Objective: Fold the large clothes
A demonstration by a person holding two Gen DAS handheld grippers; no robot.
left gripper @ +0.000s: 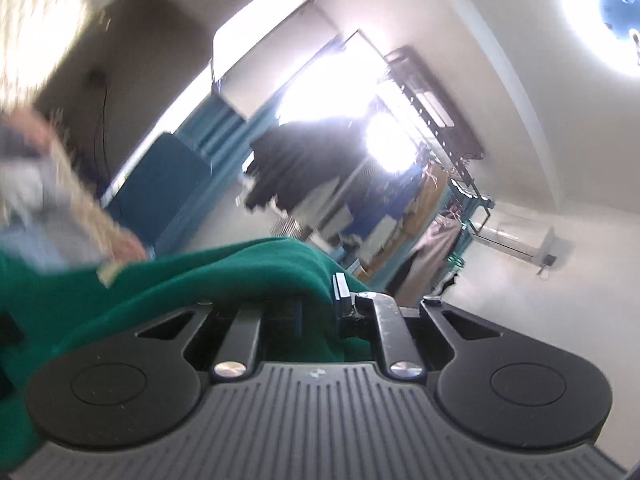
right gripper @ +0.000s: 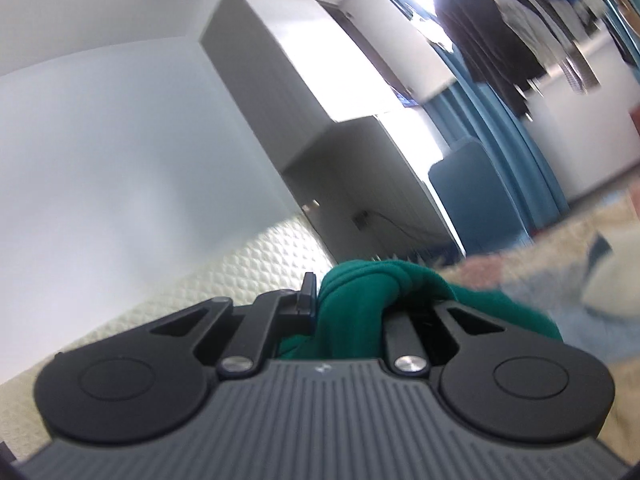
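A white wardrobe [right gripper: 320, 80] rises at a tilt against the pale wall, with blue curtains [right gripper: 500, 128] and a rail of dark hanging clothes [right gripper: 488, 28] beside it; both cameras are angled upward and the frames are blurred. The green garment [left gripper: 168, 288] is lifted off the bed, draped over and between both tools. A cream quilted headboard [right gripper: 208, 280] lies behind the right tool. The left gripper [left gripper: 312, 300] has green cloth bunched between its fingers, which appear clamped on it, one fingertip [left gripper: 340, 286] showing beside the fold. The right gripper [right gripper: 348, 292] likewise pinches a gathered wad of the garment.
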